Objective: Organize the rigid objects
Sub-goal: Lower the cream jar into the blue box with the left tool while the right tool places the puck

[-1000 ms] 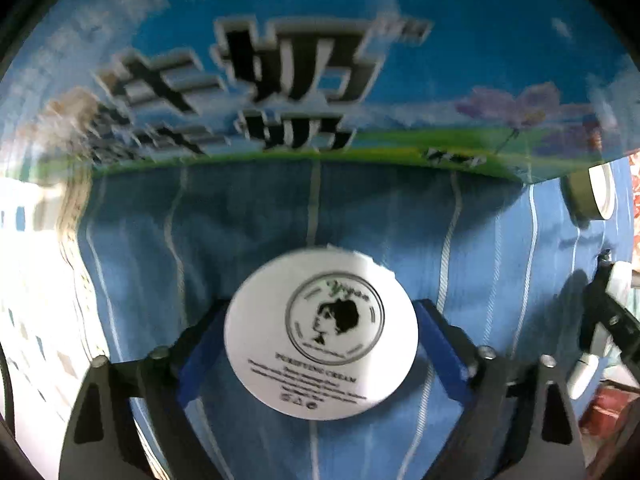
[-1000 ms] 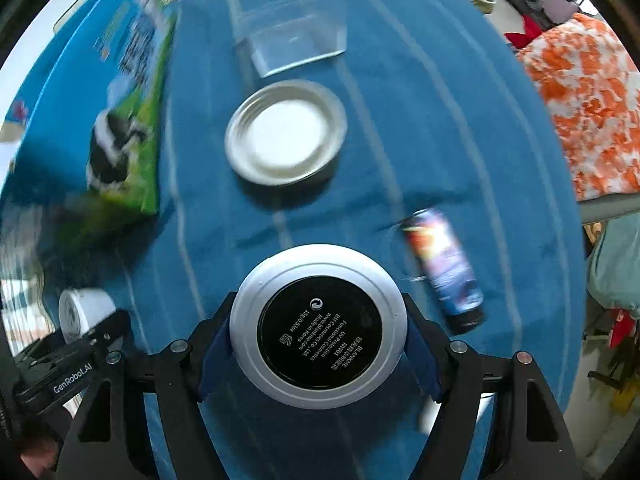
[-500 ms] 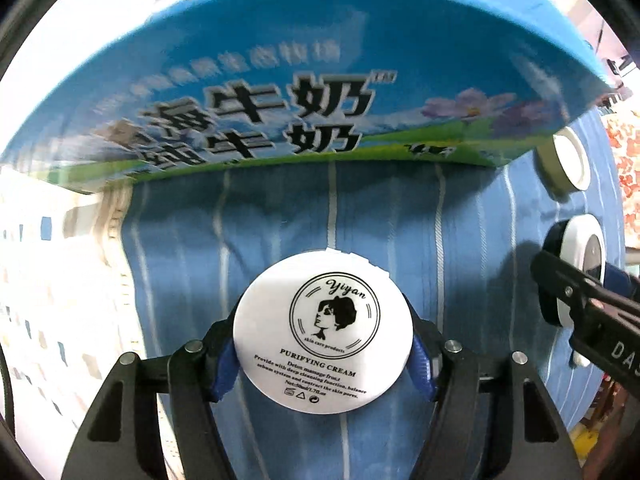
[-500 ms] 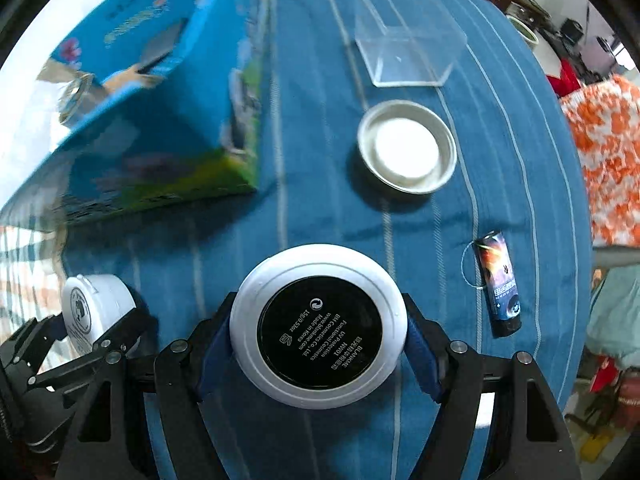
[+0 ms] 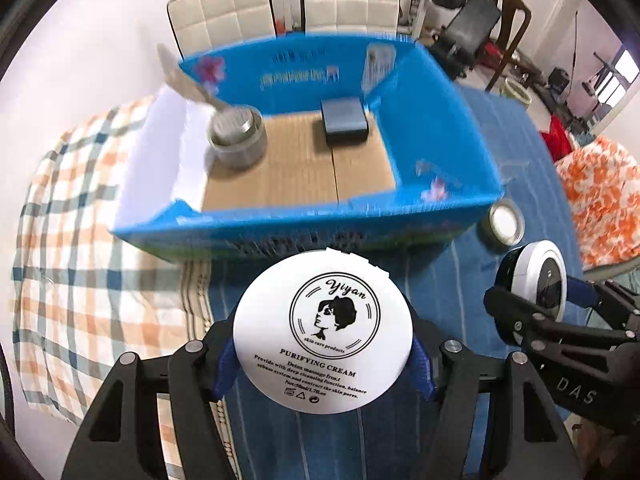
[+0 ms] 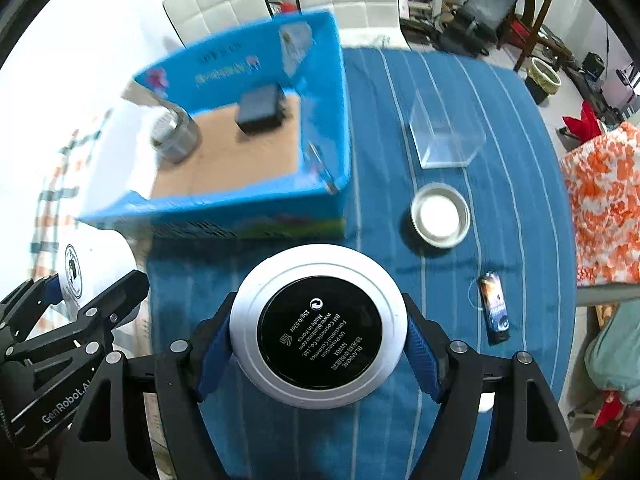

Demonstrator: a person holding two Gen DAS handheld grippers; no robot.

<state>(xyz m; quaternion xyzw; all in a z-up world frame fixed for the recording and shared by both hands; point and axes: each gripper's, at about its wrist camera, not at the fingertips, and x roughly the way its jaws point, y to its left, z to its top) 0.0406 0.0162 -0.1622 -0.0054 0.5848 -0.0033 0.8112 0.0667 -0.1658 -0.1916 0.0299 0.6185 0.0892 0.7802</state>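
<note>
My left gripper [image 5: 322, 360] is shut on a white cream jar [image 5: 322, 334] printed "Purifying Cream", held above the table in front of an open blue carton [image 5: 440, 128]. My right gripper [image 6: 318, 342] is shut on a white compact with a black label [image 6: 318, 336], also raised, near the carton [image 6: 320, 92]. Each gripper shows in the other view, the right one [image 5: 536, 300] and the left one [image 6: 60, 280]. Inside the carton lie a silver tin [image 5: 237, 136] and a dark grey box [image 5: 343, 120].
On the blue striped cloth [image 6: 500, 120] sit a metal lid [image 6: 439, 215], a clear plastic box [image 6: 446, 136] and a small dark tube [image 6: 494, 307]. A checked cloth [image 5: 72, 240] covers the left side. White chairs [image 5: 280, 4] stand behind the table.
Both grippers have risen with their loads and tilted up, so the carton's open inside and its contents have come into view. The left view no longer faces the carton's printed side.
</note>
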